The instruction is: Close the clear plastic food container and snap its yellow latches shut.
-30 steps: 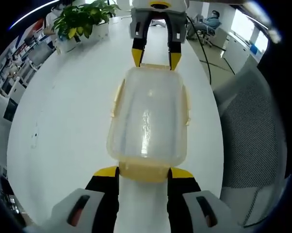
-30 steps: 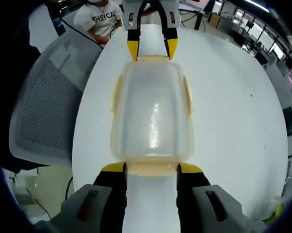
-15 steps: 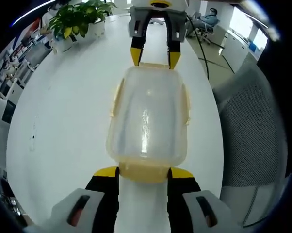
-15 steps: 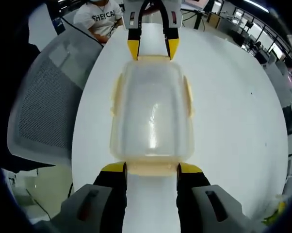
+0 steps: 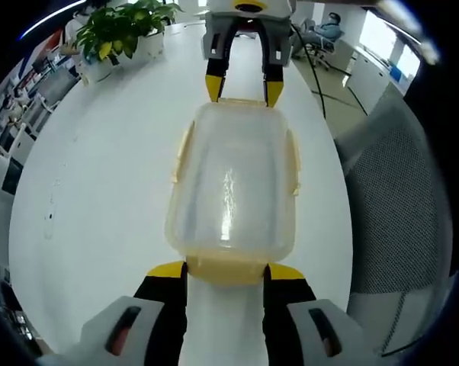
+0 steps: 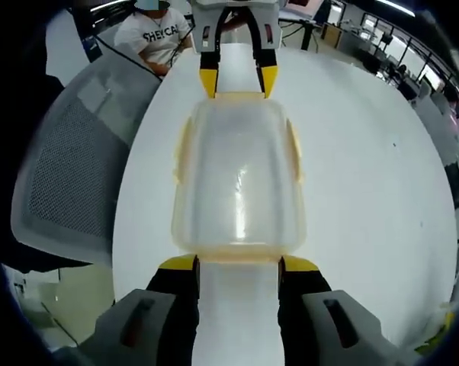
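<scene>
The job at this point looks like pressing the two end latches home, and I'd say it goes best if both tools push inward together, evenly, so the box doesn't skid across the smooth white bench.

In the left gripper view, the left tool rises from the bottom centre, jaws spread apart, each yellow tip at a corner of the near end latch, apparently touching it. The clear container sits mid-frame, lid on, lying lengthwise away from the camera. At top centre the right tool faces back, also spread, tips at the far end.

In the right gripper view it's the same arrangement mirrored: container central, right tool open at bottom centre astride the near latch, left tool at the top.

The box is cloudy-clear with rounded corners, a bright glare streak down the lid, and pale yellow latches along both long sides. Whether those side latches are clicked down, I can't tell.
</scene>
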